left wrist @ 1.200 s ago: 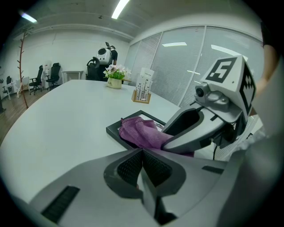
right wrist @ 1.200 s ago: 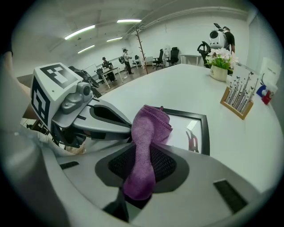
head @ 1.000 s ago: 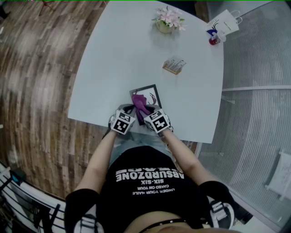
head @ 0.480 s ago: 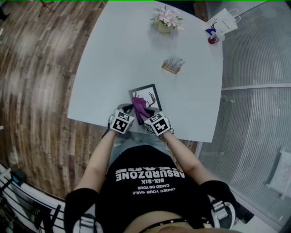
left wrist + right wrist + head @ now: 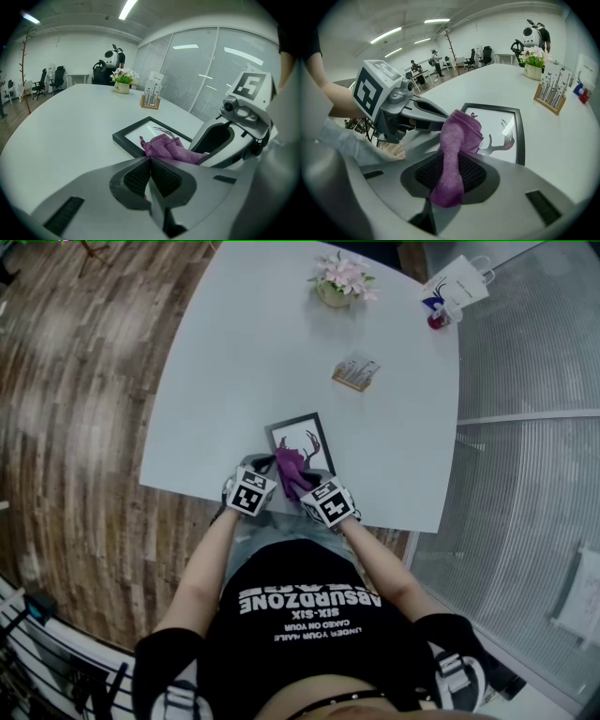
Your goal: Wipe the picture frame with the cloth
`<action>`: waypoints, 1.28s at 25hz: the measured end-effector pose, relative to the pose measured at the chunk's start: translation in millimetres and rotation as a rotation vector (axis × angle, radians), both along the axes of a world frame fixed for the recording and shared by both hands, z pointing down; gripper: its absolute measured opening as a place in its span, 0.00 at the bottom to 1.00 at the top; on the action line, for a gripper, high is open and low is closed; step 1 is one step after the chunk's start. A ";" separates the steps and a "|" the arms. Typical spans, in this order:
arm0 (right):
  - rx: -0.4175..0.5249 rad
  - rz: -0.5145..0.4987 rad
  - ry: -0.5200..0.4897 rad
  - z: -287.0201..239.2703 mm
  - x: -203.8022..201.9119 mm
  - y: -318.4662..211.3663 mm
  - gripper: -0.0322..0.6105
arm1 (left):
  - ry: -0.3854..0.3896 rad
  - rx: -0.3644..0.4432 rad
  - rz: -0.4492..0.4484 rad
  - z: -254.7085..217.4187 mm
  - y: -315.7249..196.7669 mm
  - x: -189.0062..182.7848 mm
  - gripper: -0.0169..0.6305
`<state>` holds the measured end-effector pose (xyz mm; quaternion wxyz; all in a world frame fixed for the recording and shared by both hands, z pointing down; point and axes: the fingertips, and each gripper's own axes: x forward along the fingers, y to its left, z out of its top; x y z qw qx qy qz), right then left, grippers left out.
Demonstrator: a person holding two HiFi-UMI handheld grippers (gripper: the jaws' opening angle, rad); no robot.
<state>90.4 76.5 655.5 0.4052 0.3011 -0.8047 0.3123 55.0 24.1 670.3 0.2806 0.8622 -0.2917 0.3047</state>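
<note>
A black picture frame (image 5: 302,439) with a white antler print lies flat near the table's front edge; it also shows in the left gripper view (image 5: 129,138) and the right gripper view (image 5: 519,126). A purple cloth (image 5: 291,471) is pinched in my right gripper (image 5: 450,180), which is shut on it, and its free end rests on the frame's near half (image 5: 464,131). My left gripper (image 5: 149,161) is shut with nothing between its jaws, at the frame's near left corner, close beside the right gripper (image 5: 309,488). The cloth (image 5: 166,147) hides part of the print.
The white table (image 5: 253,362) carries a pot of pink flowers (image 5: 339,279), a small wooden card holder (image 5: 356,373), and a white paper bag (image 5: 457,287) at its far right corner. Wooden floor lies to the left, glass partition with blinds to the right.
The right gripper has drawn back slightly toward the table's front edge, dragging the purple cloth over the frame. The left gripper has stayed in place.
</note>
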 end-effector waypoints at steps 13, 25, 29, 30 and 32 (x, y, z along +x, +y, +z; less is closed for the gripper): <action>0.038 -0.036 0.055 3.5 36.2 -1.4 0.23 | 0.003 0.001 -0.003 0.7 -0.1 0.3 0.05; 0.072 -0.016 0.079 -0.6 87.4 -14.1 0.24 | 0.004 -0.002 -0.001 0.9 -0.8 1.3 0.05; 0.077 0.010 0.062 1.0 86.3 -13.9 0.24 | 0.004 -0.001 0.001 0.5 -0.8 1.3 0.05; 0.077 0.012 0.061 0.7 86.2 -13.9 0.24 | 0.004 -0.001 0.001 0.3 -0.7 1.1 0.05; 0.078 0.004 0.058 0.7 86.0 -14.0 0.24 | 0.004 -0.002 0.000 0.8 -0.8 1.1 0.05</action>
